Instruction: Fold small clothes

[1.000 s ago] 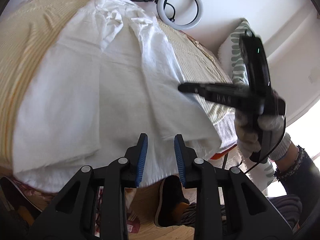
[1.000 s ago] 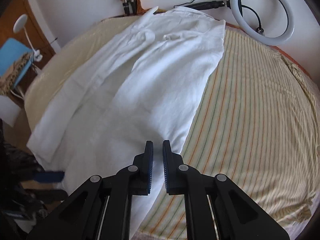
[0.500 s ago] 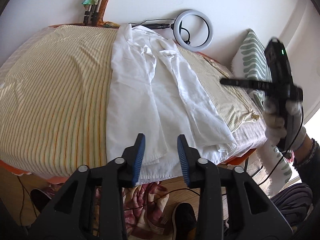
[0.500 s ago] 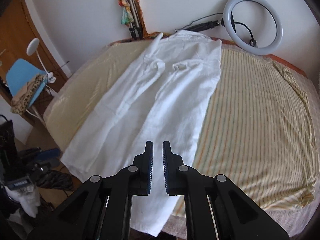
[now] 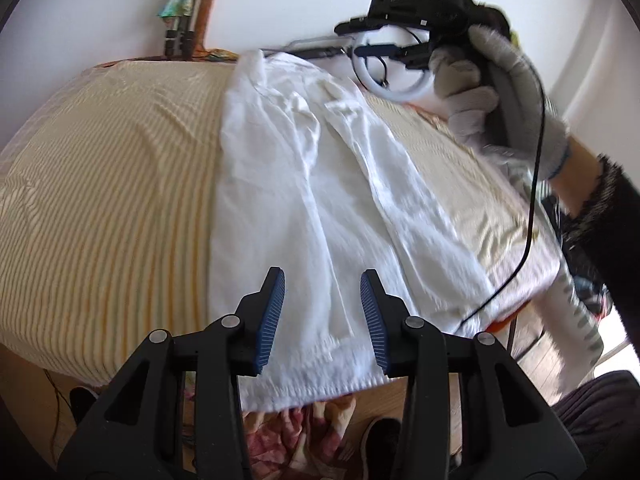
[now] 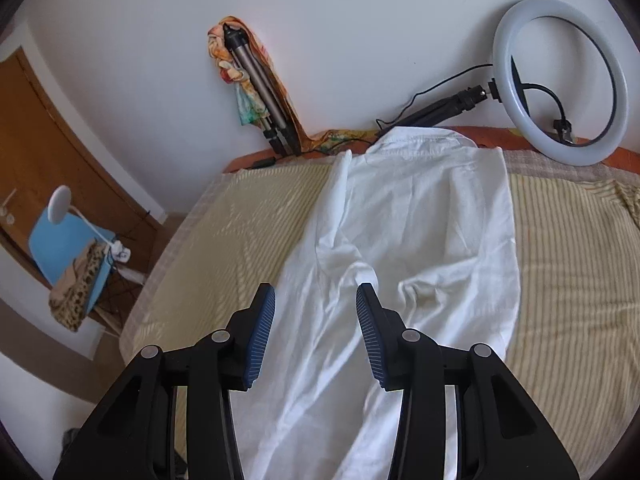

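Setting: home bedroom. Evidence: bed [image 6: 580, 280] w/ striped yellow sheet, against white wall; wooden door [image 6: 44, 128] at left; blue chair [image 6: 68, 244] w/ leopard-print cloth + white lamp [image 6: 60, 204]; ring light [image 6: 560, 80] & tripod [image 6: 256, 88] leaning on wall; wood floor, shoe [image 5: 380, 440] below bed edge.

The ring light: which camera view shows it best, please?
The right wrist view shows it best: the ring light stands whole and sharp against the wall, past the far end of the white garment. In the left wrist view, the right gripper and gloved hand cover most of the ring light.
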Motion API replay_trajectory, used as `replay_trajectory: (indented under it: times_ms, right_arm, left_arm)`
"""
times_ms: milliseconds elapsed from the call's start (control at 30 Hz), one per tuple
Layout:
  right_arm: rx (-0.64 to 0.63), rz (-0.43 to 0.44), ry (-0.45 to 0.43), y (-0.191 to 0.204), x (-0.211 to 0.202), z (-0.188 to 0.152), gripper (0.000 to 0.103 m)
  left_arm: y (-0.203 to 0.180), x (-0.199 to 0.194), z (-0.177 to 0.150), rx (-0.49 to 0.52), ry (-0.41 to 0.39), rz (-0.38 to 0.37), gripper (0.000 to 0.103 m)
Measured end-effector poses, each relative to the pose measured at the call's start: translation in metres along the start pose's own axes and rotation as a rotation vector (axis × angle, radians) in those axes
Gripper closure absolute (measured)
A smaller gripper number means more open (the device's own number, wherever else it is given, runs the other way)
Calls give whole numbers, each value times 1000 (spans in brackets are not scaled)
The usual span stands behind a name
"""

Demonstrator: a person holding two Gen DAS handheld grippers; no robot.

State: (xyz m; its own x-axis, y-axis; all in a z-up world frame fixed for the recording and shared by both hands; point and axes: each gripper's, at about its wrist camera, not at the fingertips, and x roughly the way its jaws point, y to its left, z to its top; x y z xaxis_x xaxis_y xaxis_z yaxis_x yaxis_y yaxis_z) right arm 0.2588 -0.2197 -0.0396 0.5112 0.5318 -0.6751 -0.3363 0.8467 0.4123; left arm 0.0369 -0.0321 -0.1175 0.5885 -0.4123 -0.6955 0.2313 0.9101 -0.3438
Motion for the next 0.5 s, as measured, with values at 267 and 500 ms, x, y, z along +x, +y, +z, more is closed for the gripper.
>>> replay_trajectory:
  times_ms: [267, 500]
  right_arm:
    - [-14, -6, 28, 4, 90, 48, 79]
    - [-203, -4, 141, 29, 166, 41, 90]
  left_arm:
    - [21, 30, 6, -71, 43, -32, 63]
    - [33, 45, 4, -119, 66, -58, 63]
